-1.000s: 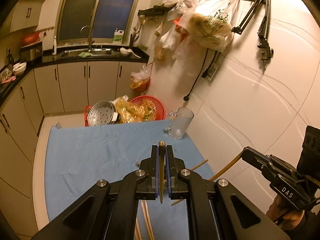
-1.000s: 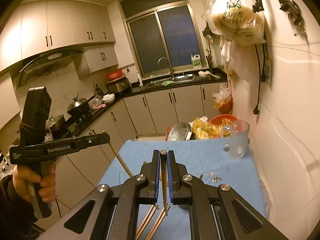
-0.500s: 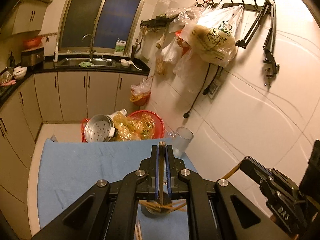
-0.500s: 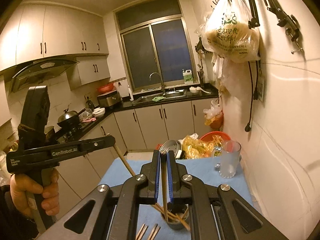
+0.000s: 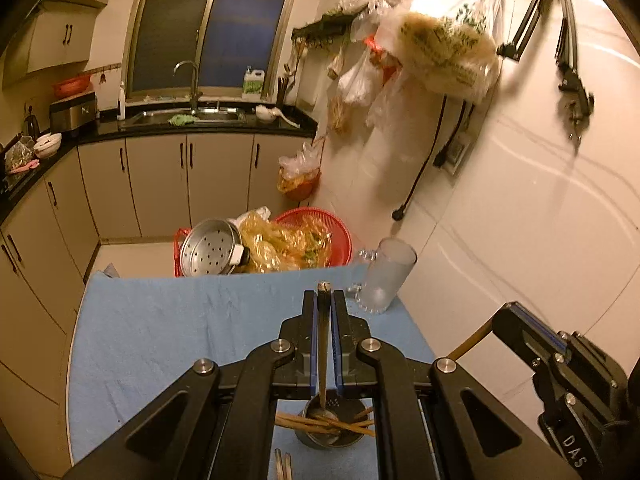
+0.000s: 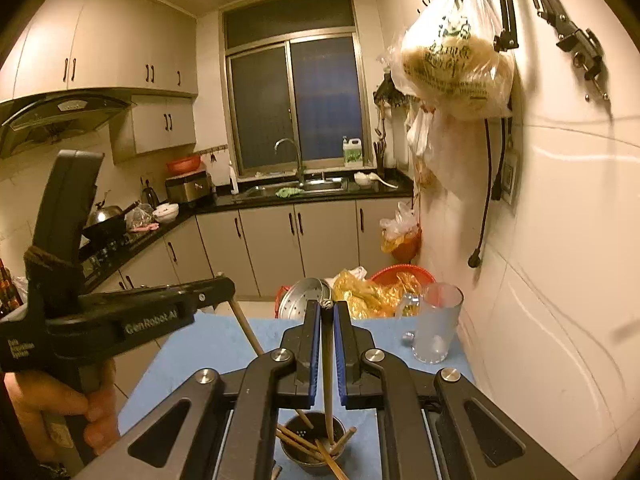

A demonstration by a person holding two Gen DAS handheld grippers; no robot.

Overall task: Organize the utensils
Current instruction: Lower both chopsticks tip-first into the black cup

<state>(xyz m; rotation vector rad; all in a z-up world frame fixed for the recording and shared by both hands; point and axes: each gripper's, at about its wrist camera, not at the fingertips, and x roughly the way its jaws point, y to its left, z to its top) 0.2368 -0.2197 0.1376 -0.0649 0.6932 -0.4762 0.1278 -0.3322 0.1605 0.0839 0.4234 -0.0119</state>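
Setting: kitchen at night; blue cloth [image 5: 168, 332] over the table.
Progress: several chopsticks [image 6: 304, 442] already lean in the perforated metal cup [image 6: 312, 450]; a pair [image 5: 283, 466] lies beside it, still to go, I judge.
Left gripper [image 5: 323, 294]: clamped on one chopstick [image 5: 322, 360], tip over the cup.
Right gripper [image 6: 327, 309]: clamped on another chopstick [image 6: 328, 380], tip inside the cup.

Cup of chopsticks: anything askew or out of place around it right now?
Yes. In the cup the chopsticks lie crisscrossed and leaning, not upright. Two more lie loose on the cloth beside it. Each gripper holds one chopstick tip-down over the cup.
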